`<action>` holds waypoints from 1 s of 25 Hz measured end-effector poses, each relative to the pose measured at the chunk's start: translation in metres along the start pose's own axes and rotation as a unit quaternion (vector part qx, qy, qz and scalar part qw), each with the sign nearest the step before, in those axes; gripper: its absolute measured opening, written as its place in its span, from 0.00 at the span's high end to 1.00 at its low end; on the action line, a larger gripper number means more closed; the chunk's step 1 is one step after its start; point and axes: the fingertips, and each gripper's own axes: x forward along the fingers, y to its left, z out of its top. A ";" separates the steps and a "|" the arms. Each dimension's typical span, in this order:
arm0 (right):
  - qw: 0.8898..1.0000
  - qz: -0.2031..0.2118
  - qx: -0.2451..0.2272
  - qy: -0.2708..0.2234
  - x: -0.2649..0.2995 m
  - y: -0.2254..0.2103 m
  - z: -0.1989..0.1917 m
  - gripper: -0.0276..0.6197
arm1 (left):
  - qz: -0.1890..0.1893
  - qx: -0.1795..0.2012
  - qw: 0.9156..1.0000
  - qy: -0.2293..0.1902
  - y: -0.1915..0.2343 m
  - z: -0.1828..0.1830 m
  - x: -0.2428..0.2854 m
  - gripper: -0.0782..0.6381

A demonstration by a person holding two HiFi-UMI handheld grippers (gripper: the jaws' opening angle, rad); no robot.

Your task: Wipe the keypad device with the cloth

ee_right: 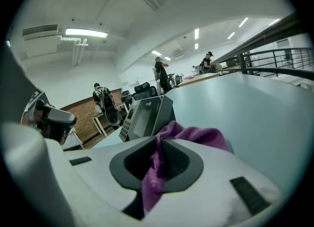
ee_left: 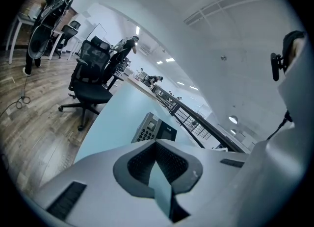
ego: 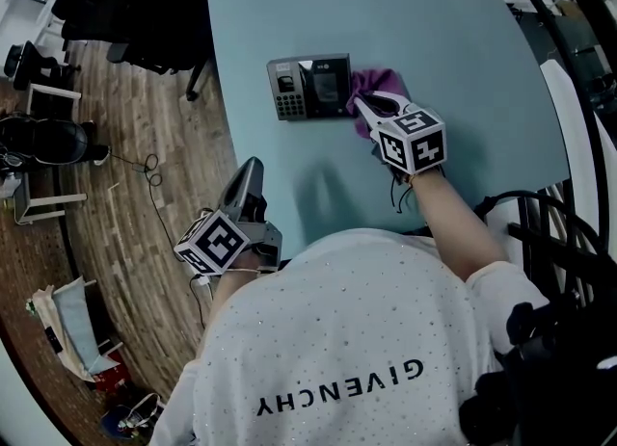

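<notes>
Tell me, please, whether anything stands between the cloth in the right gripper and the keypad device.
Nothing visible does. The purple cloth, clamped in the right gripper, sits directly beside the keypad device, at its right edge, with no object between them.

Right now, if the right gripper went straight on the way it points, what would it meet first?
The keypad device, just ahead and slightly left of its line. The purple cloth clamped in the right gripper bunches out in front, so cloth would likely touch the device before the jaws do.
</notes>
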 end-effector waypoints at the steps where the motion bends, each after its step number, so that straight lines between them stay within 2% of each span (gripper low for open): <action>1: 1.000 0.004 -0.006 0.009 0.000 0.001 -0.002 0.91 | 0.000 -0.001 1.000 0.000 -0.001 -0.001 0.000 0.89; 6: 0.995 -0.001 -0.068 0.075 0.000 0.005 -0.018 0.91 | 0.006 -0.006 1.000 0.005 0.000 -0.009 -0.004 0.89; 10: 0.986 -0.021 -0.126 0.107 0.006 0.006 -0.029 0.91 | 0.012 -0.012 1.000 0.014 0.011 -0.014 -0.001 0.89; 12: 0.983 -0.027 -0.139 0.119 0.005 0.007 -0.035 0.91 | 0.003 -0.013 1.000 0.020 0.008 -0.016 0.003 0.89; 16: 0.984 -0.036 -0.120 0.125 -0.009 0.007 -0.031 0.91 | -0.030 -0.007 0.999 0.034 -0.009 -0.006 0.013 0.89; 21: 0.993 -0.028 -0.040 0.106 -0.020 -0.003 -0.017 0.91 | -0.056 0.005 0.997 0.054 -0.005 -0.001 0.019 0.89; 25: 0.994 -0.083 -0.042 0.062 -0.023 -0.031 0.018 0.91 | -0.081 -0.006 0.994 0.067 0.021 0.000 0.024 0.89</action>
